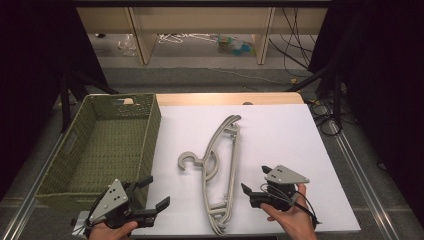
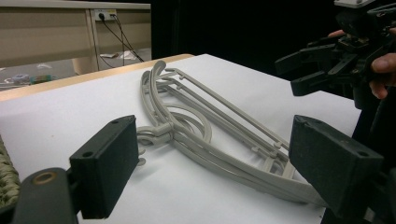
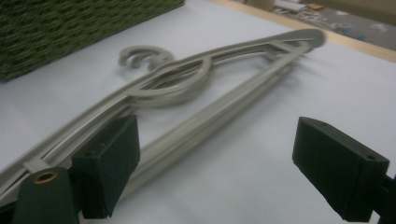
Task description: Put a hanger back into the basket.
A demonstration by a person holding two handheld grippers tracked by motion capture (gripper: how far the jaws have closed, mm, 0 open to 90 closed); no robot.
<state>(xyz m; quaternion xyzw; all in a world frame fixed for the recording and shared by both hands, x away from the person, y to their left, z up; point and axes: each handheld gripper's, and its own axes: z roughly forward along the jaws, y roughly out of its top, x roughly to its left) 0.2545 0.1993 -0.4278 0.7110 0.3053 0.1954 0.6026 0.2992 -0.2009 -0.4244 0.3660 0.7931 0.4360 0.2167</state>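
- The counter (image 1: 280,130) is covered by a white sheet, with a strip of bare wood showing along its far edge.
- A green woven basket (image 1: 150,125) sits on the left part of the counter, its long side running away from the person and its right wall just beside the white sheet's left edge.
- A stack of grey plastic hangers (image 1: 222,170) lies flat on the white sheet in the middle of the counter, between the two grippers. The hooks point left toward the basket, one shoulder end reaches toward the far edge and the other toward the person's edge. In the left gripper view the hangers (image 2: 196,135) can be seen nested one on another.
- The left hand-held gripper (image 1: 150,195) is held low at the near left corner, in front of the basket's near wall; its jaws are spread wide, aimed right toward the hangers, and grip nothing.
- The right hand-held gripper (image 1: 256,181) is held near the person's edge, just right of the hangers' near end; its jaws gape wide toward the hangers (image 3: 196,98) and have hold of nothing.
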